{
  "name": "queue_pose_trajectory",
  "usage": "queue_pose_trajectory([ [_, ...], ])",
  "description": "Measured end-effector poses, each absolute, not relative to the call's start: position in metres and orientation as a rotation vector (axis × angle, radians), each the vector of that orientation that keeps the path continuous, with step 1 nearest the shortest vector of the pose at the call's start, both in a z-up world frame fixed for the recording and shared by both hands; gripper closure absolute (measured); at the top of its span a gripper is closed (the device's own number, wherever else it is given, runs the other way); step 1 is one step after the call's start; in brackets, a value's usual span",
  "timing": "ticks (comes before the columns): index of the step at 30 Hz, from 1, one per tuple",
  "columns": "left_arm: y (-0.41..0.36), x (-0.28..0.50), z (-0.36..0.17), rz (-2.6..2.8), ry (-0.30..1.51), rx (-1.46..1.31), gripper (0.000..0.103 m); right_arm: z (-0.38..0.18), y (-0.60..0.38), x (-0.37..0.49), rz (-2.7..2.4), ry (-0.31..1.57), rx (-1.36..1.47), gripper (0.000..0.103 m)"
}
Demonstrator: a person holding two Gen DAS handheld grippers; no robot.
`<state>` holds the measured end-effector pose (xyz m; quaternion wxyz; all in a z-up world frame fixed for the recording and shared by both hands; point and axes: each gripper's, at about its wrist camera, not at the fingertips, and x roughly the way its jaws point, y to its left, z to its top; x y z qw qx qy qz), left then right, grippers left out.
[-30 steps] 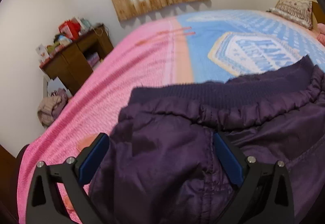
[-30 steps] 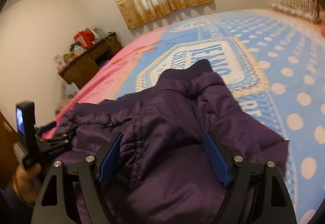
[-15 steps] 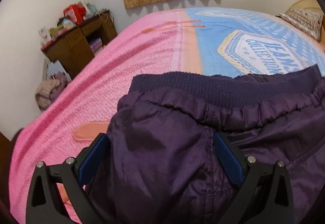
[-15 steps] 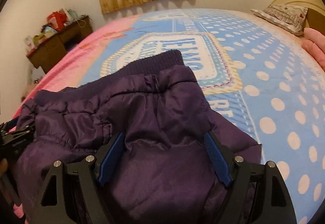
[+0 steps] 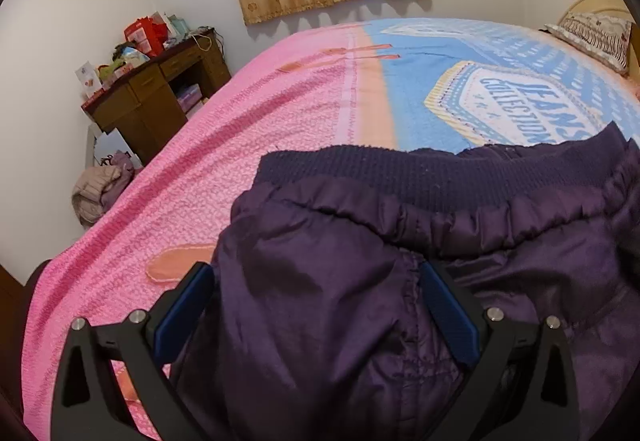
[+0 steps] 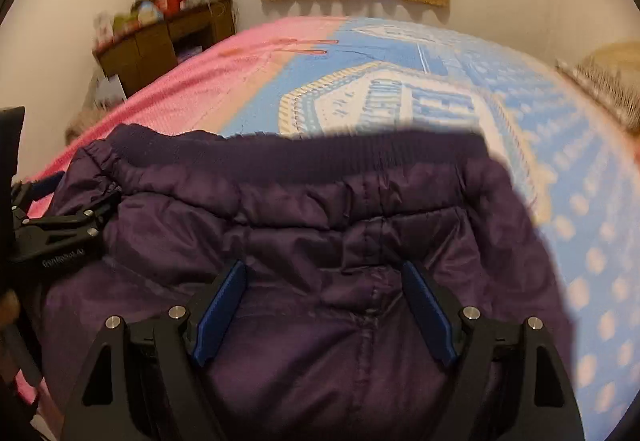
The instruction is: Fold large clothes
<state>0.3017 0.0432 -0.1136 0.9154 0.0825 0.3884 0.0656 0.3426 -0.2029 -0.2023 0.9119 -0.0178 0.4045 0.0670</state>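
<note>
The left hand-held gripper [image 5: 316,305] is gaping wide around a bulge of purple jacket [image 5: 400,281] lying on the near bed [image 5: 280,121]; likewise the right hand-held gripper [image 6: 324,305]. Only the right view is showing both tools. Shiny quilted shell, ribbed knit hem.

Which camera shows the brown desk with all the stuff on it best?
The left wrist view. There the desk is sharp: you can see its drawer, open shelf and the red boxes piled on top. In the right wrist view the desk is smaller and blurred, so its clutter is only coloured smudges.
</note>
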Motion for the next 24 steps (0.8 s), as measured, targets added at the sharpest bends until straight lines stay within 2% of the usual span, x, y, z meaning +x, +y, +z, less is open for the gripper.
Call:
queue_pose_trajectory([
  [24, 0.03, 0.309, -0.12, 0.16, 0.818, 0.241, 0.0, -0.215, -0.188, 0.353, 0.051, 0.876, -0.168, 0.021],
])
